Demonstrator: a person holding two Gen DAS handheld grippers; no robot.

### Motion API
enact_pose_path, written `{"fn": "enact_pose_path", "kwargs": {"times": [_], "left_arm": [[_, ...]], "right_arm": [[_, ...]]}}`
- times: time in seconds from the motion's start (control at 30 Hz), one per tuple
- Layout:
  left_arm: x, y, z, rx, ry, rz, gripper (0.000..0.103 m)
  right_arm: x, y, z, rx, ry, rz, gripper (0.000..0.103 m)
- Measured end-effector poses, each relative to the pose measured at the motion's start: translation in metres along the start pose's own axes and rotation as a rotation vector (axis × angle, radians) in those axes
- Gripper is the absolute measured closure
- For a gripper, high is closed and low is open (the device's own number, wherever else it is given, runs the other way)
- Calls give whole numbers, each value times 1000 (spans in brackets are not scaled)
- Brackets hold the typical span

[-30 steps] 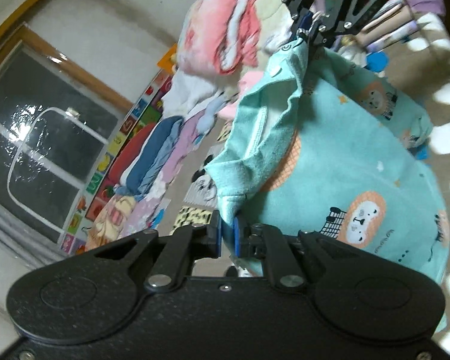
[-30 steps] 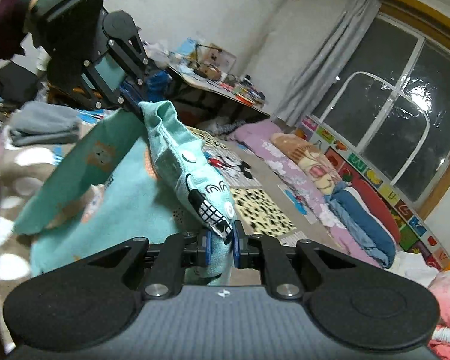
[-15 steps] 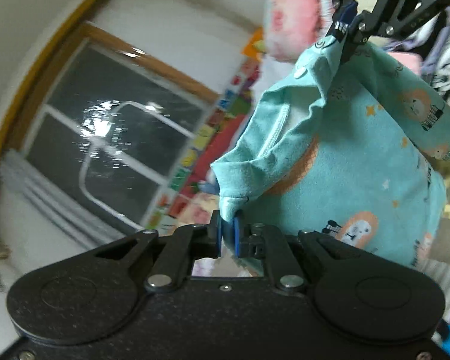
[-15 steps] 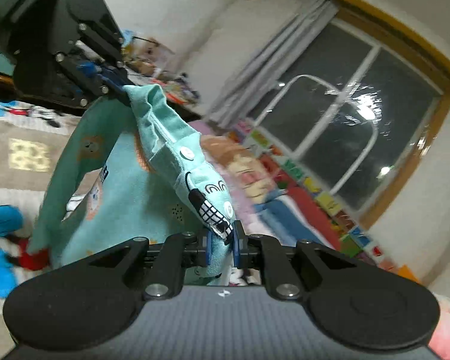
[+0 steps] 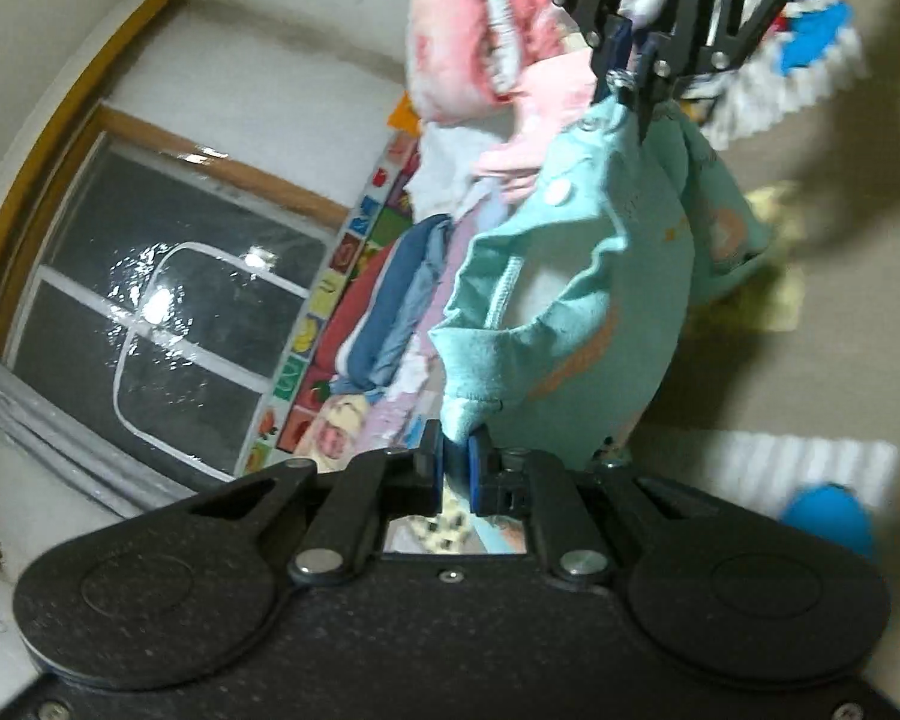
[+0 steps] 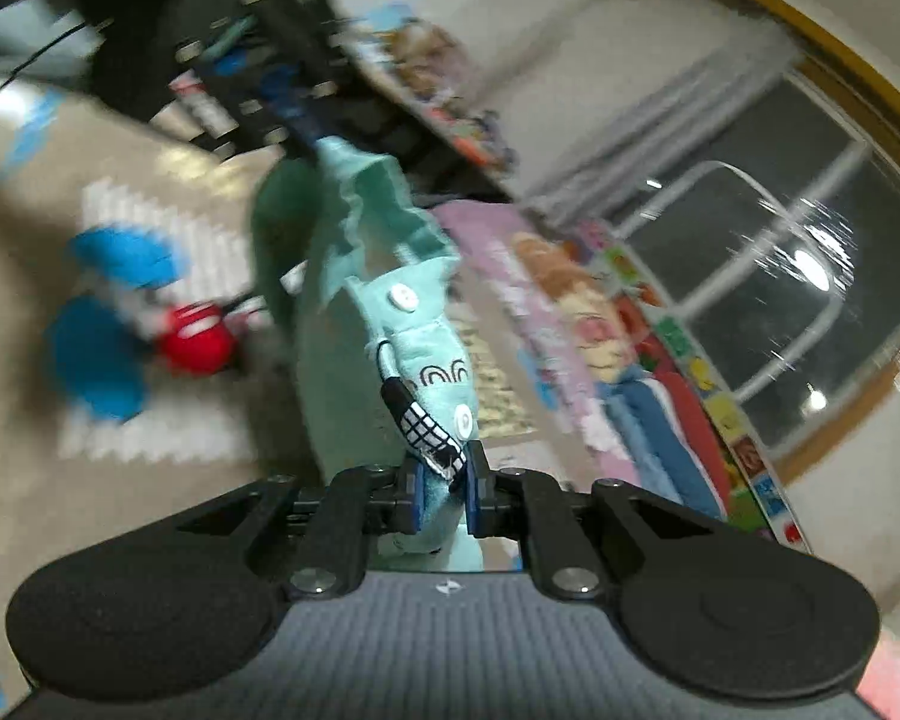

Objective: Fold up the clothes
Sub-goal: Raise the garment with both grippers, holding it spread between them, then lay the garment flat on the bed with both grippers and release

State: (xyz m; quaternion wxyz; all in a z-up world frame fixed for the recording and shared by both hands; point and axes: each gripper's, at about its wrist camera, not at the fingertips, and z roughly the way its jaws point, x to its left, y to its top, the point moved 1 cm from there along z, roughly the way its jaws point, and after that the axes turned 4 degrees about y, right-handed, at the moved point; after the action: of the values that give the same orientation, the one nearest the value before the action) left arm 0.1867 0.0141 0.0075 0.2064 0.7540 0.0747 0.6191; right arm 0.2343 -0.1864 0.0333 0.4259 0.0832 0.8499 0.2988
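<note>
1. Right now the left gripper is clamped on a folded corner of the teal garment, blue pads pinching cloth.
2. Right gripper is also clenched on the same garment, gripping an edge with a black-and-white grid print and white snap buttons.
3. In the left wrist view the right gripper shows up top, biting the far edge of the cloth.
4. Garment is held up in the air between the two grippers, off the floor; its long axis runs gripper to gripper along the top hem, and the body hangs down below that.
5. Top edge is slack and ruffled, with a sagging open fold in the middle rather than a taut line.
6. Orange print visible on the teal body; details blurred.
7. Floor under it is a beige rug with white and blue patches; open room below the hanging cloth.
8. To the side: a row of folded clothes along the wall under a dark window, and a pink pile near the right gripper.
9. Right wrist view is heavily motion-blurred.
</note>
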Motion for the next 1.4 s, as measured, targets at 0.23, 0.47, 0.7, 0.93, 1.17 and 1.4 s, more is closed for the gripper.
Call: {"fn": "enact_pose_path", "kwargs": {"times": [0.23,0.47,0.7,0.93,1.17,1.4], "left_arm": [[-76,-4,-85,-53,-27,109,96],[-120,-7,-128,-50,-51,180,96],[-154,-12,-161,-39,-64,232,96],[-187,-14,-171,3,-126,300,95],[-149,-15,-184,110,-227,47,76],[-90,9,-177,119,-299,-429,55]], "right_arm": [[102,-17,-47,15,87,-98,90],[178,-28,-84,54,114,-173,90],[212,-30,-101,74,104,-212,89],[241,-40,-101,157,96,-194,78],[242,-50,-122,207,95,-116,72],[220,-37,-134,154,107,82,66]]}}
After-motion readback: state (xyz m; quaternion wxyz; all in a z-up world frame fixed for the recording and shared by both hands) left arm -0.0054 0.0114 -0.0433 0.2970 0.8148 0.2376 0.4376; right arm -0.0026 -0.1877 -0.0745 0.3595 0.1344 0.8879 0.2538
